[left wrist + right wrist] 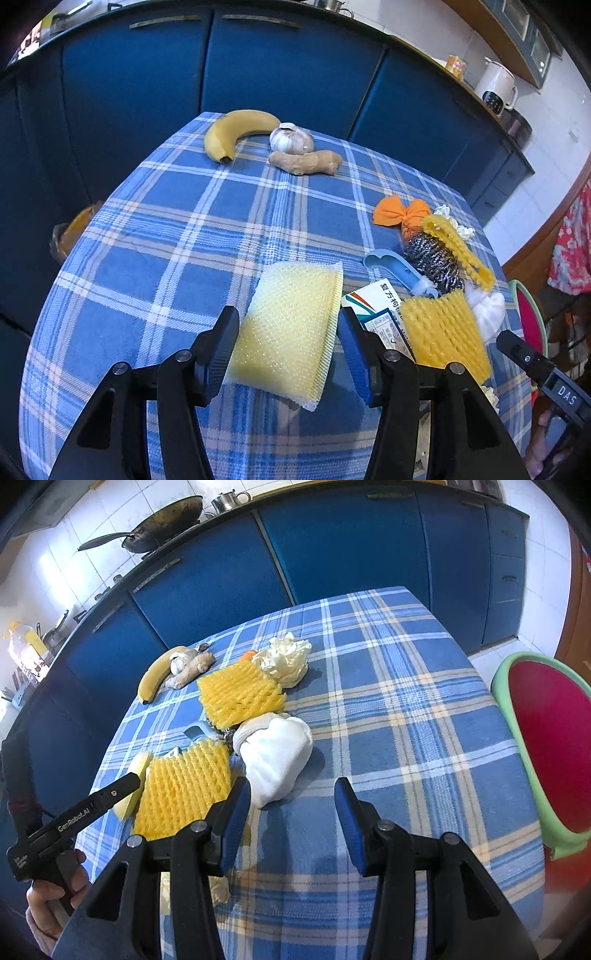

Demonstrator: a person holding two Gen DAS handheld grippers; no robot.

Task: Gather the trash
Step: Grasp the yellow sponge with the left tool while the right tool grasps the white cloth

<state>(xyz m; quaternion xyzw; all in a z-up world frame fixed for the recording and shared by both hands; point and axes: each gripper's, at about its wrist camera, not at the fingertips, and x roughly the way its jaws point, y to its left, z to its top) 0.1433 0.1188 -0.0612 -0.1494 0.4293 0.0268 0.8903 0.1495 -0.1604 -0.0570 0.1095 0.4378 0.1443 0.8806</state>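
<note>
Left hand-held gripper (288, 354) is straddling the pale yellow foam net (291, 328), jaws spread, pads not pressing it. Right hand-held gripper (291, 819) is hanging spread and empty over bare plaid surface (406, 716), white sock (275, 758) just beside its left finger. Open cloth is lying toward the right edge, near the green-rimmed bin (517, 701). Trash pile is overlapping; the printed box (380, 306) is lying half hidden.
</note>
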